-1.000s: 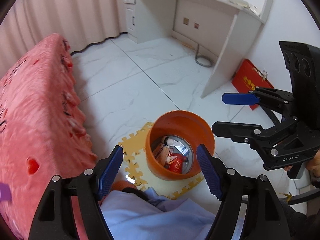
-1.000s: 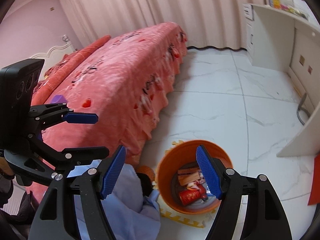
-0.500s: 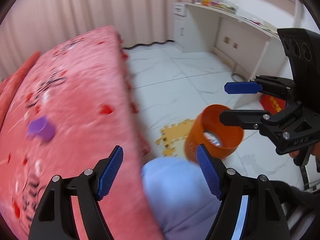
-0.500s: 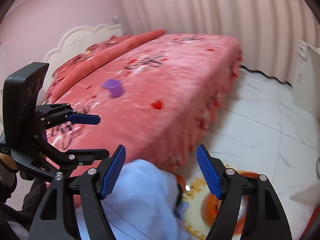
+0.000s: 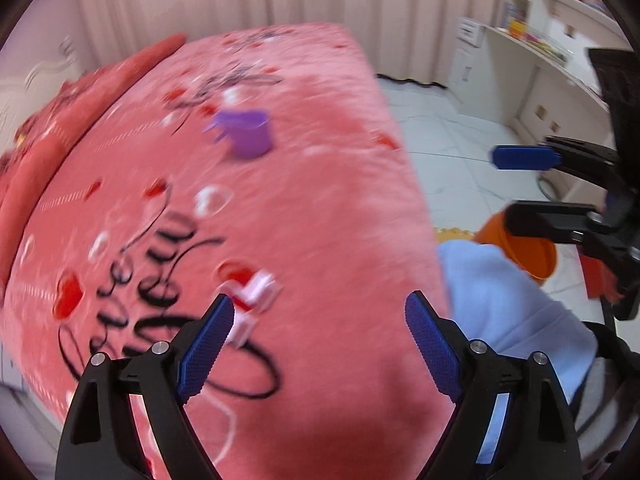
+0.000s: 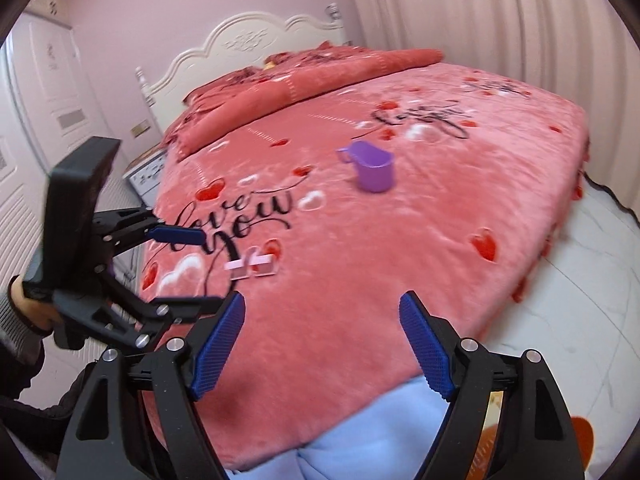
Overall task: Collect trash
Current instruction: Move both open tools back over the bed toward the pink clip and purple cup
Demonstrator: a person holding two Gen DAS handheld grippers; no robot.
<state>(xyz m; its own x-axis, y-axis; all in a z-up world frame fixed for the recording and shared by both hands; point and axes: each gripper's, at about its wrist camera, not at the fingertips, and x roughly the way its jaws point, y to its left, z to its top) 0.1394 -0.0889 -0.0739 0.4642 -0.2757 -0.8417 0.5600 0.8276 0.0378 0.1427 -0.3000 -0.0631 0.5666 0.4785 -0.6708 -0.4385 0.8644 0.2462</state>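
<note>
Both our grippers, left (image 5: 316, 344) and right (image 6: 320, 344), gape empty; the light pink wrapper (image 6: 252, 266) at frame centre likely crumples, so we pinch its edge.

both views now off the orange bin (image 5: 532, 256) and onto the bed (image 6: 400, 240); purple cup (image 6: 374, 170), small pink wrapper (image 6: 254, 266) newly in sight

**Readable text: bedspread only**

We read "love you" in black script on the pink bedspread (image 6: 400, 240), right wrist view. A second script line farther up was too blurred. Left wrist view showed smeared letters, nothing legible.
</note>
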